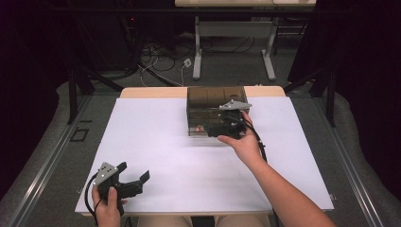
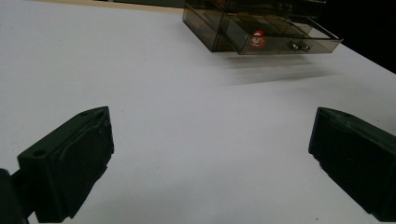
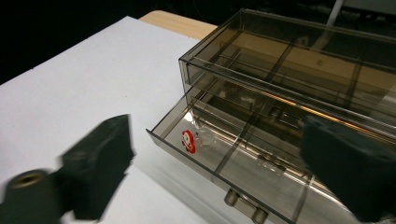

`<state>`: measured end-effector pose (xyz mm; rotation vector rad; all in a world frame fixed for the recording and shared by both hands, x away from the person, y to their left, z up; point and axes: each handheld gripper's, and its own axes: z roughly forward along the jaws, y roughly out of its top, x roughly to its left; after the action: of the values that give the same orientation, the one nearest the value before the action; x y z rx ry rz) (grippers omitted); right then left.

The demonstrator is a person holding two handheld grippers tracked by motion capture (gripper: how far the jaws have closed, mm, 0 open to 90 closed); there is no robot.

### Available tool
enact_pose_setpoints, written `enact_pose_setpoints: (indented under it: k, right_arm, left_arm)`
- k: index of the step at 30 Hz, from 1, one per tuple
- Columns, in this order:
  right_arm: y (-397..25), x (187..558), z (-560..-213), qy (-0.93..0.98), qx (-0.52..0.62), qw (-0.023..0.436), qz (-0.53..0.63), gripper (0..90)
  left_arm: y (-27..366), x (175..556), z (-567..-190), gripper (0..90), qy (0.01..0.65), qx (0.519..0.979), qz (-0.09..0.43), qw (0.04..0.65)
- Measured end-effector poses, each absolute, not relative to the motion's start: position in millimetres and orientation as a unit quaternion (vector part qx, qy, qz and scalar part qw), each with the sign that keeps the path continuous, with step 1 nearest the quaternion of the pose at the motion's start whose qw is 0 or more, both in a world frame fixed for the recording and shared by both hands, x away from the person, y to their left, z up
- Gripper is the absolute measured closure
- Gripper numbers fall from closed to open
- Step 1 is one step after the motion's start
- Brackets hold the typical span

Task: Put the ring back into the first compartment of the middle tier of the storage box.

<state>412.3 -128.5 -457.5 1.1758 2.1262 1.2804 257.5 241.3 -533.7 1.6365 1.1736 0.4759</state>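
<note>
Both hand-held grippers released: left (image 1: 134, 173); right (image 1: 226, 124) over open drawer (image 3: 224, 158) with 1 red figure (image 3: 188, 141).

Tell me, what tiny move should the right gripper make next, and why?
Probably ease the right gripper down toward the red charm in the open drawer. Its jaws stand wide apart above the drawer, holding nothing, and the charm lies loose in the front corner compartment.

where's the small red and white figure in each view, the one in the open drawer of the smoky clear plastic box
High view: small red and white figure shows faintly at the open drawer's left end, beside the right gripper.
Left gripper view: top, right of centre, behind the drawer front.
Right gripper view: centre, in the drawer's left compartment.
Shared landmark: the drawer's two small knobs.
</note>
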Motion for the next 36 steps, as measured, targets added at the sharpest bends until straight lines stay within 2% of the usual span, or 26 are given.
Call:
enact_pose_setpoints:
  k: [18, 36]
  right_arm:
    - [-174, 364, -466, 0.745, 0.427, 0.205, 0.469, 0.0]
    - [-217, 313, -498, 0.727, 0.444, 0.269, 0.45, 0.0]
  left_arm:
    - [240, 257, -534, 0.1, 0.488, 0.683, 0.201, 0.506]
    - [240, 257, -534, 0.1, 0.488, 0.681, 0.205, 0.505]
